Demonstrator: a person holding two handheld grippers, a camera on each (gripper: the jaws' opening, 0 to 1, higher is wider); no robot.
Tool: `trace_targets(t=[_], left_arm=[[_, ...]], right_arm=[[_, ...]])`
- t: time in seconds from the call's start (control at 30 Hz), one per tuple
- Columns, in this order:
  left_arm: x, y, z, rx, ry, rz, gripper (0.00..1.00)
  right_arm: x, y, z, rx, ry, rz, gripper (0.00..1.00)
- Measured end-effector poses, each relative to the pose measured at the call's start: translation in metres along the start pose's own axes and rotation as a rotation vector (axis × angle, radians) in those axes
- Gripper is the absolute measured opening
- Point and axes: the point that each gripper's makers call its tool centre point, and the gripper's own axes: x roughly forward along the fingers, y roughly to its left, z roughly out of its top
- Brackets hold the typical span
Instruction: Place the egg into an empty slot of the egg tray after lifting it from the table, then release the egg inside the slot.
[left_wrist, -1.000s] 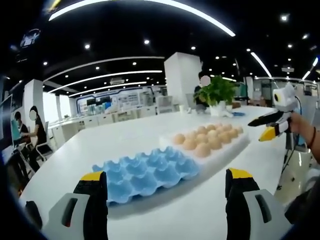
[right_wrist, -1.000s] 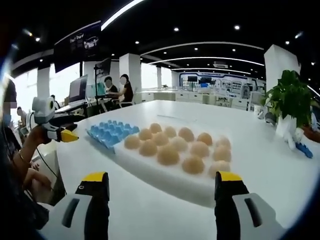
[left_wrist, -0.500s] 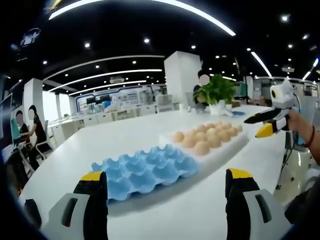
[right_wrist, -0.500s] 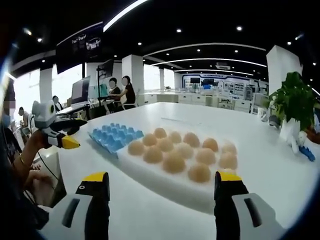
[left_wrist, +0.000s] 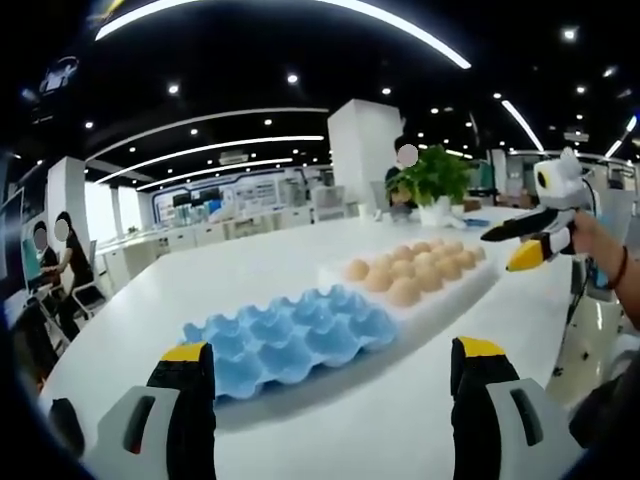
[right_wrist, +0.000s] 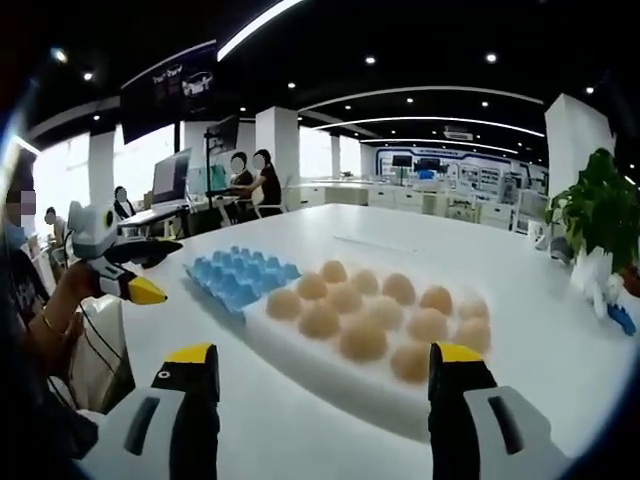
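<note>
Open-plan office with ceiling strip lights lay behind a wide white tabletop (left_wrist: 250, 275), with people seated at desks far off and a green potted plant (left_wrist: 433, 183) at the far end. On the tabletop sat an empty blue moulded egg tray (left_wrist: 290, 340) and, touching its far end, a white foam slab (right_wrist: 330, 375) carrying about a dozen tan eggs (right_wrist: 362, 337) in rows. Left gripper (left_wrist: 330, 405) hung low with jaws spread wide and nothing between them; the blue tray lay dead ahead at 12 o'clock, near, with its long axis running off toward 1 o'clock where the eggs began. Right gripper (right_wrist: 318, 405) was likewise spread and empty, off the table; the egg slab sat at 12 o'clock just ahead of its jaws, the blue tray beyond at 11 o'clock. In the left gripper view the right gripper appeared at 2 o'clock, held in a hand above the slab's far side; in the right gripper view the left gripper showed at 9 o'clock. Judgement: right gripper was nearer the eggs, so the pick likely fell to it, reaching forward to a near-row egg and then carrying it toward 11 o'clock to a tray slot. No egg lifted yet.
</note>
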Motion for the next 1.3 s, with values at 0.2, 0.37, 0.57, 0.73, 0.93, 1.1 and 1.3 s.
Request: trace_targets(t=[0.2, 0.37, 0.57, 0.73, 0.93, 1.1, 1.3], left_arm=[[0.000, -0.002, -0.001, -0.004, 0.003, -0.002, 1.00], [0.000, -0.004, 0.004, -0.039, -0.018, -0.033, 1.00], [-0.004, 0.000, 0.010, -0.059, -0.041, -0.027, 1.00], [-0.005, 0.001, 0.007, -0.062, -0.030, -0.024, 1.00], [-0.006, 0.001, 0.004, -0.059, -0.019, -0.020, 1.00], [-0.005, 0.001, 0.003, -0.058, -0.015, -0.025, 1.00], [-0.005, 0.000, 0.002, -0.053, -0.008, -0.027, 1.00]], right_arm=[[0.005, 0.000, 0.005, 0.001, -0.004, 0.004, 0.89], [0.010, 0.000, 0.008, 0.000, -0.006, 0.007, 0.89], [0.017, 0.003, 0.012, 0.004, -0.009, 0.015, 0.88], [0.023, 0.007, 0.017, 0.018, -0.014, 0.034, 0.87], [0.029, 0.011, 0.020, 0.008, -0.004, 0.045, 0.86], [0.034, 0.014, 0.021, -0.002, 0.007, 0.058, 0.86], [0.042, 0.017, 0.020, -0.009, 0.022, 0.071, 0.85]])
